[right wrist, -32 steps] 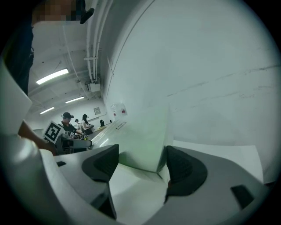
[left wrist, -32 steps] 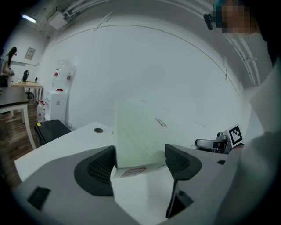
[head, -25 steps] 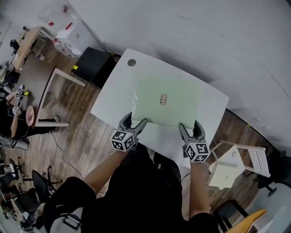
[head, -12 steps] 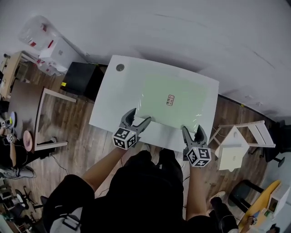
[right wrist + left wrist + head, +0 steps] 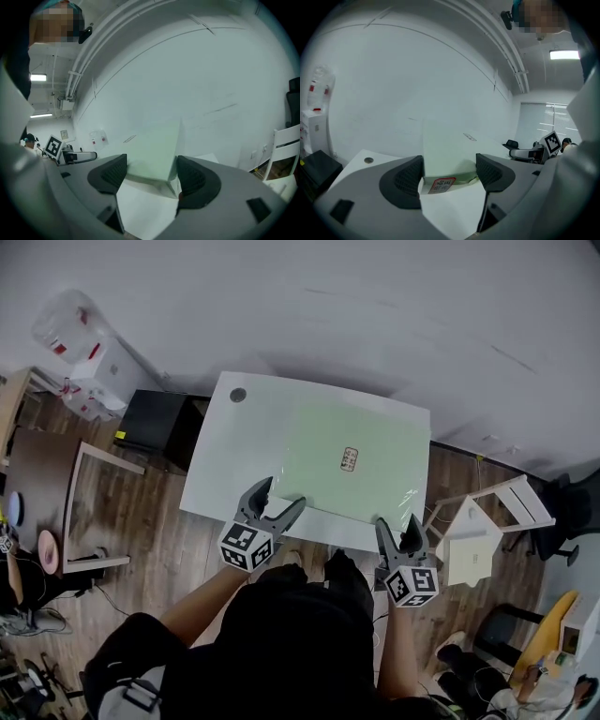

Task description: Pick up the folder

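A pale green folder with a small red-printed label lies flat on the white table. My left gripper is open at the folder's near left corner. In the left gripper view that corner of the folder lies between the spread jaws of the left gripper, above a red sticker. My right gripper is open at the near right corner. In the right gripper view the folder sits between the jaws of the right gripper, and the jaws are not touching it.
A black cabinet stands left of the table, with a wooden frame beyond it. A white chair is close to the table's right end. A round cable hole marks the far left corner. The wall runs behind the table.
The head view has swung, so the table now sits more squarely in it. Both grippers stay open at the folder's near corners; the right one has reached the corner.
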{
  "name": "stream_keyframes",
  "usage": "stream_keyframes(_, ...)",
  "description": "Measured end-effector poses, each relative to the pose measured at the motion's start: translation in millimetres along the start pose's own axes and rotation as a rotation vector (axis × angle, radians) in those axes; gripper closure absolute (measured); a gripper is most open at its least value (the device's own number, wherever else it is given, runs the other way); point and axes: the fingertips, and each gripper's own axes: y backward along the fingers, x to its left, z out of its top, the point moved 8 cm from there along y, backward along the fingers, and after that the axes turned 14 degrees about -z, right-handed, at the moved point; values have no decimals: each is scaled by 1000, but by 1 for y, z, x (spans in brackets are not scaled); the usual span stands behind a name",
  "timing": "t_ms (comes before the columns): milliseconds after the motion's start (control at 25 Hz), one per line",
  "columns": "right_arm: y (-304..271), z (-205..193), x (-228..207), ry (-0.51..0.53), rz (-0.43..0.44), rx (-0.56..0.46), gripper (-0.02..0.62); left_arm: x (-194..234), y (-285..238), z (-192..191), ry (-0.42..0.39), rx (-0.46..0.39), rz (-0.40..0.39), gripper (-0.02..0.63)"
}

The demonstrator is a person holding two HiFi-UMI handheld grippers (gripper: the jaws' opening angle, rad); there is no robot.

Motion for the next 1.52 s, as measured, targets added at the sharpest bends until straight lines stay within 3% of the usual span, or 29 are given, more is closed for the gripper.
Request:
stream_keyframes(320,47,20,36,99,40,-121,265,-30,52,10,-35,-61,17,249)
stream_keyframes(560,60,21,51,77,71,-145,265,-40,79,15,-51,-102,48,249)
stream_keyframes(880,60,22,73,103,100,-151,265,-37,103,11,-28,-127,82,249)
stream_keyframes(1520,55,23,71,132,115,-143,265,-38,102,7,-24,-133,105,249)
